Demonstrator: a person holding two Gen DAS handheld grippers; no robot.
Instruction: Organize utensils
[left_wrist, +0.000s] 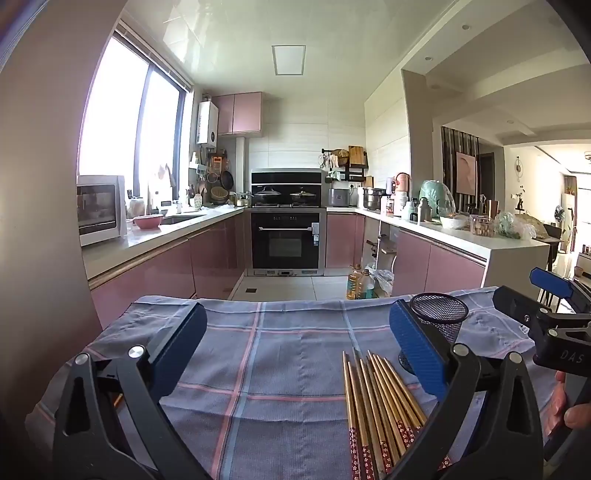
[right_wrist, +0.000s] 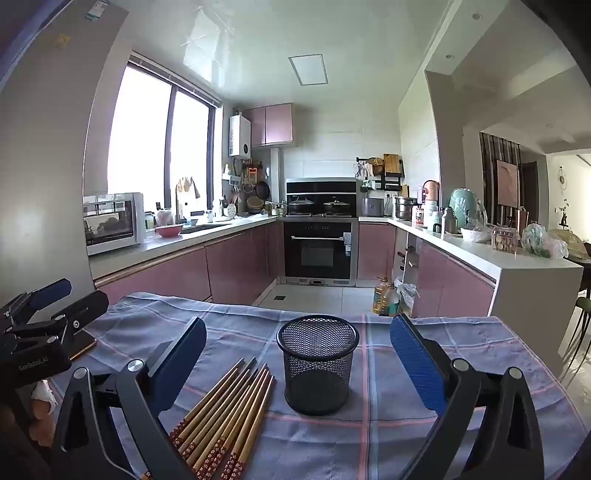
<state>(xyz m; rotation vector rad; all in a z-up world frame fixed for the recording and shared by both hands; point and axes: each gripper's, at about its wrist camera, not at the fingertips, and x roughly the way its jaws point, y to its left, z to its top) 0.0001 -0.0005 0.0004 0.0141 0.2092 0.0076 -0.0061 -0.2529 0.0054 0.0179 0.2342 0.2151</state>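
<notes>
Both sets of fingers stand wide apart with nothing between their blue pads. The left gripper (left_wrist: 297, 350) hovers over the desk covered in a blue-grey checked cloth (left_wrist: 280, 354); a bundle of wooden chopsticks with red flowered ends (left_wrist: 380, 402) lies flat just inside its right finger, and the black wire-mesh cylindrical holder (left_wrist: 439, 317) stands upright behind that finger. From the right gripper (right_wrist: 298, 363), the same holder (right_wrist: 317, 369) sits centred between the fingers, while the chopsticks (right_wrist: 229, 410) fan beside the left finger, apart from the holder.
</notes>
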